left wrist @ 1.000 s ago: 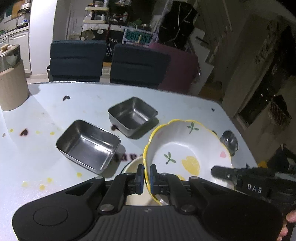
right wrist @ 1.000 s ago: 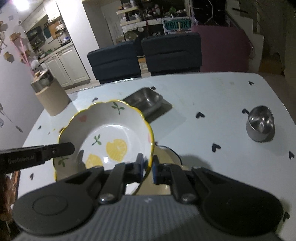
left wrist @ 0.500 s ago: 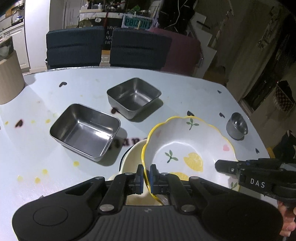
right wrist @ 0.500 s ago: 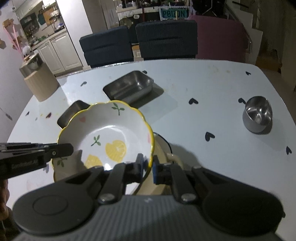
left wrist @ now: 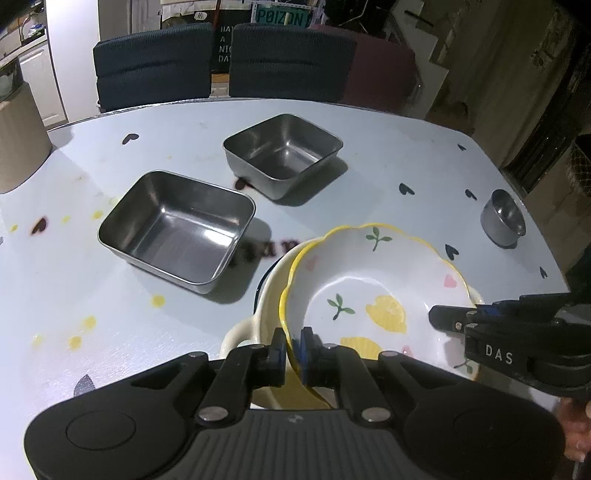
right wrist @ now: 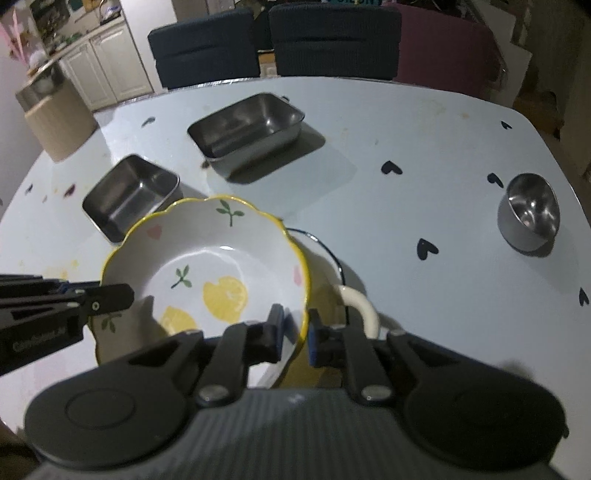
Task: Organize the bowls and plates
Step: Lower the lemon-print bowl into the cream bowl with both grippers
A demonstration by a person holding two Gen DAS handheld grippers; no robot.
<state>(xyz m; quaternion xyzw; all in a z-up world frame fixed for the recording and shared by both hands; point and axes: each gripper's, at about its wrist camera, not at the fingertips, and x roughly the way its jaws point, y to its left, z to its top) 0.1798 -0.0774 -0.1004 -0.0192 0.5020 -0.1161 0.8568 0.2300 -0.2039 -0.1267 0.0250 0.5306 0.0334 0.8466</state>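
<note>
Lemon-print bowl (left wrist: 373, 280) has sunk into the cream handled dish (left wrist: 258, 325) on the table (left wrist: 369, 155). Left gripper (left wrist: 293, 345) still clamps its rim; right gripper (right wrist: 295, 334) has just been opening, rim between slack pads. Stacking nearly done.

cream dish (left wrist: 269, 291): mostly covered by the lemon-pattern bowl (left wrist: 373, 280); only its rim and handles show.
beige canister (left wrist: 18, 147): cut off by the left edge in the left wrist view.
sign behind the chairs (left wrist: 282, 16): partly hidden; in the right wrist view only a sliver shows.
person's hand (left wrist: 576, 435): just fingertips at the right edge.
</note>
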